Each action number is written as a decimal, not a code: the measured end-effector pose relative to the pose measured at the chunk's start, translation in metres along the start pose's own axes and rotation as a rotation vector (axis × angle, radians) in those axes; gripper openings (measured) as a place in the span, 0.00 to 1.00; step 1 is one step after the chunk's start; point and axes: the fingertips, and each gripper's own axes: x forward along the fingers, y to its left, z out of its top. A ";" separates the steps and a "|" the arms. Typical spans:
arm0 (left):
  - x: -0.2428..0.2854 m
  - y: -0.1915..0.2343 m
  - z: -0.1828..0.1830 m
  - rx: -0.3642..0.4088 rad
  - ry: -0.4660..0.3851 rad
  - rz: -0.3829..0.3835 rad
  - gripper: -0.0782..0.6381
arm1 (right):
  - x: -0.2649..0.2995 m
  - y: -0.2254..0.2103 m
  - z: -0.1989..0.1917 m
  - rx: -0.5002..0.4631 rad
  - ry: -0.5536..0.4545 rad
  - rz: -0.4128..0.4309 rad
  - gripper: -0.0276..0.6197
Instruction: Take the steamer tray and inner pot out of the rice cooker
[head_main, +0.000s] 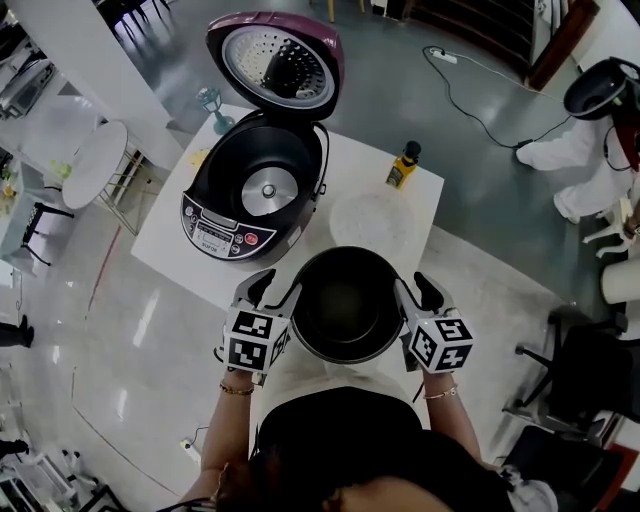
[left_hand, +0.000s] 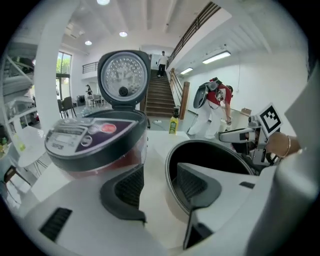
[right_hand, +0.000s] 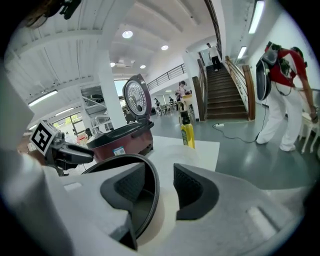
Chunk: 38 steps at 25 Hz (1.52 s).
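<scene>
- Left gripper (head_main: 278, 292): at the near table edge, on the pot's left side. Jaws spread, one inside the pot and one outside; the rim runs between them with a gap to the outer pad. Nothing gripped.
- Right gripper (head_main: 413, 292): mirrors it on the pot's right side. Jaws spread astride the rim, inner jaw within the pot, outer jaw clear of the wall. Nothing gripped.
- Pot (head_main: 345, 357): black, round, empty. It stands upright on the table between the two grippers, out of the cooker and just in front of it.
- Table (head_main: 170, 235): white, square.
- Tray (head_main: 372, 222): pale, round. It lies flat on the table just beyond the pot, right of the cooker.
- Cooker (head_main: 225, 228): dark red body, control panel facing the person, cavity empty with the heating plate showing.
- Lid (head_main: 275, 60): hinged fully up at the cooker's far side.
- Bottle (head_main: 403, 167): yellow with a dark cap, upright near the far right table corner.
- Goblet (head_main: 212, 108): teal, at the far left corner.
- Person in white (head_main: 575, 150): bent over, on the floor well beyond the table.
</scene>
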 end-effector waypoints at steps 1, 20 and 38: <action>-0.009 0.002 0.009 0.002 -0.040 0.010 0.39 | -0.005 -0.001 0.008 -0.027 -0.023 -0.011 0.29; -0.129 -0.040 0.119 0.042 -0.628 -0.014 0.14 | -0.099 0.063 0.100 -0.360 -0.452 0.061 0.11; -0.121 -0.050 0.097 0.070 -0.571 -0.001 0.11 | -0.118 0.058 0.083 -0.264 -0.451 0.071 0.05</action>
